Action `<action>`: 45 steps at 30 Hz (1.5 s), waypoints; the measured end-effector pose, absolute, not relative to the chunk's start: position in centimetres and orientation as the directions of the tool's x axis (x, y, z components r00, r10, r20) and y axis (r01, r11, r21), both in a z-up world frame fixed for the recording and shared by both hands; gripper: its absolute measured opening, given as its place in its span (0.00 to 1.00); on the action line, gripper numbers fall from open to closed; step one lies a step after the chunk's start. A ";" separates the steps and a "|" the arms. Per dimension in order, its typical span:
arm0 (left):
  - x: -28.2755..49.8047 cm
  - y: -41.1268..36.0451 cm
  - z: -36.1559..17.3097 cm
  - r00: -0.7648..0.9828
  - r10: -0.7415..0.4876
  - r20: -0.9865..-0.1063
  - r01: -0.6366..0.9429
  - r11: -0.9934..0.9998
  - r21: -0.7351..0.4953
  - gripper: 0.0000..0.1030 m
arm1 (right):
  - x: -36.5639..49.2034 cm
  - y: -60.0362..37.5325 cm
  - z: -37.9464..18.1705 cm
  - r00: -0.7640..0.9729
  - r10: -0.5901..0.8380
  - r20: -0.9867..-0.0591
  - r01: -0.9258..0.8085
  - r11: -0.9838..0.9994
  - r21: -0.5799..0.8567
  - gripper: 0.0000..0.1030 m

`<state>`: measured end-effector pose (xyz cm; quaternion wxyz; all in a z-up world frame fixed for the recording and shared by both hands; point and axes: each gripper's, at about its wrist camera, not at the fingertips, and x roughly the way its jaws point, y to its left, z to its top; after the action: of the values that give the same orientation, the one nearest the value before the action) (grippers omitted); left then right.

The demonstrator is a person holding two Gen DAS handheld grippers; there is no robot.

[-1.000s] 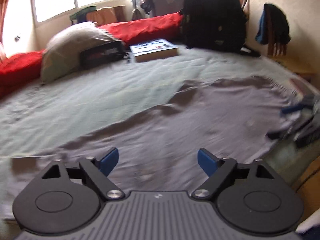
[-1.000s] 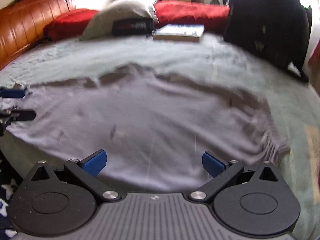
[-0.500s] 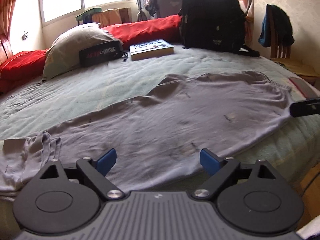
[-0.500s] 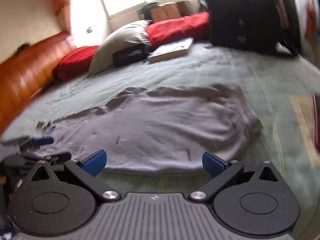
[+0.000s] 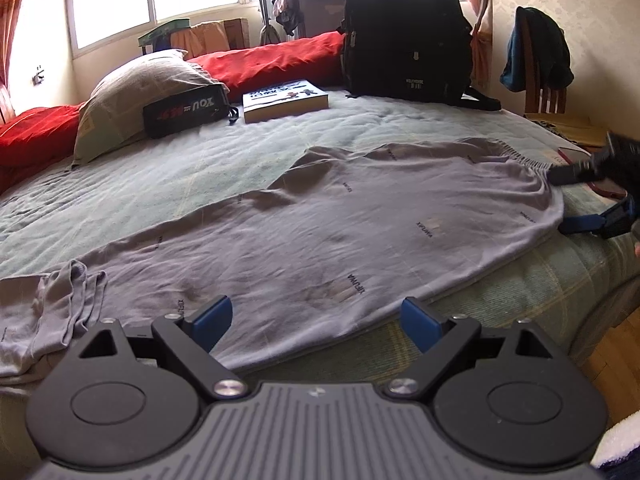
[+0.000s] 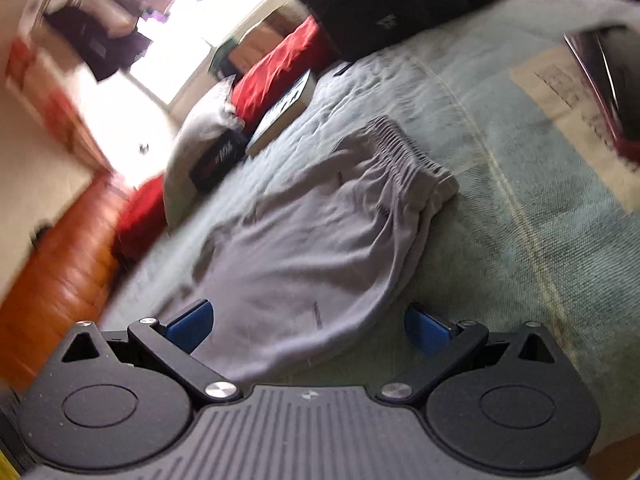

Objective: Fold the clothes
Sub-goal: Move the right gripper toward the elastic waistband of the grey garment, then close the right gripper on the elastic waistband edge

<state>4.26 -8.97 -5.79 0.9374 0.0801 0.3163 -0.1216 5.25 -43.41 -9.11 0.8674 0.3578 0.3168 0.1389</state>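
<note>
— Where did the grey trousers (image 5: 360,220) lie?

— Flat on the green bedspread (image 5: 180,172), stretching ahead of the left gripper (image 5: 318,322), whose blue pads stood wide apart with nothing between them. The bunched leg ends lay to its left.

— And the right gripper (image 6: 308,330)?

— Also spread apart and empty, at the elastic waistband (image 6: 404,152) end, tilted; its view was blurred. From the left camera its fingers straddled that edge.

— Beyond them?

— A book (image 5: 285,100), a pillow (image 5: 136,96) and a black backpack (image 5: 404,32).
</note>
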 end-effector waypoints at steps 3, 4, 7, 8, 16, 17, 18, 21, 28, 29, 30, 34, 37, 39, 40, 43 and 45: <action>4.3 -8.9 -5.9 0.768 -0.179 -0.614 0.278 0.958 0.068 0.88 | 5.8 -44.5 -9.7 0.779 0.478 -0.405 0.008 0.639 0.769 1.00; 4.3 -8.9 -6.0 0.768 -0.180 -0.615 0.277 0.959 0.066 0.88 | 5.9 -44.8 -9.8 0.789 0.475 -0.389 0.014 0.619 0.785 1.00; 4.2 -8.8 -5.8 0.776 -0.174 -0.606 0.265 0.962 0.062 0.88 | 6.4 -45.5 -10.1 0.817 0.462 -0.346 0.033 0.561 0.827 1.00; 4.1 -8.7 -5.7 0.780 -0.175 -0.602 0.260 0.964 0.057 0.88 | 6.6 -45.6 -10.2 0.824 0.455 -0.338 0.044 0.544 0.838 1.00; 4.2 -7.8 -5.2 0.794 -0.173 -0.583 0.228 0.973 0.021 0.88 | 7.1 -43.3 -10.0 0.779 0.534 -0.330 0.030 0.494 0.869 1.00; 4.2 -7.8 -5.2 0.794 -0.174 -0.583 0.228 0.973 0.020 0.88 | 7.2 -43.1 -9.9 0.777 0.530 -0.338 0.026 0.510 0.860 1.00; 4.2 -7.8 -5.2 0.793 -0.176 -0.583 0.230 0.973 0.019 0.88 | 7.3 -43.0 -10.0 0.782 0.521 -0.341 0.029 0.517 0.856 1.00; 4.0 -7.9 -5.1 0.795 -0.177 -0.580 0.234 0.972 0.023 0.88 | 7.7 -44.0 -10.6 0.829 0.483 -0.284 0.034 0.463 0.886 1.00; 4.2 -7.4 -5.0 0.798 -0.174 -0.577 0.210 0.978 -0.005 0.88 | 8.8 -44.4 -11.0 0.860 0.453 -0.234 0.050 0.383 0.922 1.00; 4.2 -7.4 -4.9 0.798 -0.174 -0.578 0.209 0.978 -0.007 0.88 | 8.8 -43.9 -10.9 0.852 0.466 -0.241 0.049 0.387 0.921 1.00; 4.2 -7.4 -4.9 0.798 -0.171 -0.578 0.206 0.979 -0.006 0.88 | 8.7 -43.2 -10.8 0.839 0.481 -0.253 0.039 0.412 0.910 1.00; 4.1 -7.3 -4.9 0.797 -0.172 -0.579 0.207 0.978 -0.005 0.88 | 9.2 -42.0 -10.7 0.829 0.480 -0.285 0.024 0.479 0.877 1.00; 3.9 -7.3 -4.9 0.797 -0.173 -0.579 0.213 0.977 0.002 0.88 | 10.1 -43.1 -11.0 0.859 0.451 -0.241 0.040 0.412 0.911 1.00; 3.9 -7.2 -4.8 0.793 -0.184 -0.581 0.221 0.975 -0.007 0.88 | 10.9 -43.5 -11.1 0.861 0.451 -0.235 0.042 0.398 0.917 1.00; 4.0 -7.2 -4.8 0.788 -0.195 -0.585 0.230 0.973 -0.015 0.88 | 11.3 -43.7 -11.1 0.861 0.452 -0.232 0.041 0.393 0.918 1.00; 4.1 -7.1 -5.0 0.747 -0.257 -0.613 0.287 0.957 -0.052 0.88 | 12.1 -43.6 -11.3 0.862 0.456 -0.223 0.020 0.409 0.912 1.00; 3.9 -7.1 -5.1 0.727 -0.289 -0.622 0.317 0.946 -0.069 0.88 | 11.7 -43.1 -11.2 0.857 0.458 -0.234 0.010 0.441 0.898 1.00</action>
<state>3.93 -7.12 -5.11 0.9291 0.0210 0.3312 -0.1632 11.70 -43.11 -11.16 0.8173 0.5107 0.2291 0.1371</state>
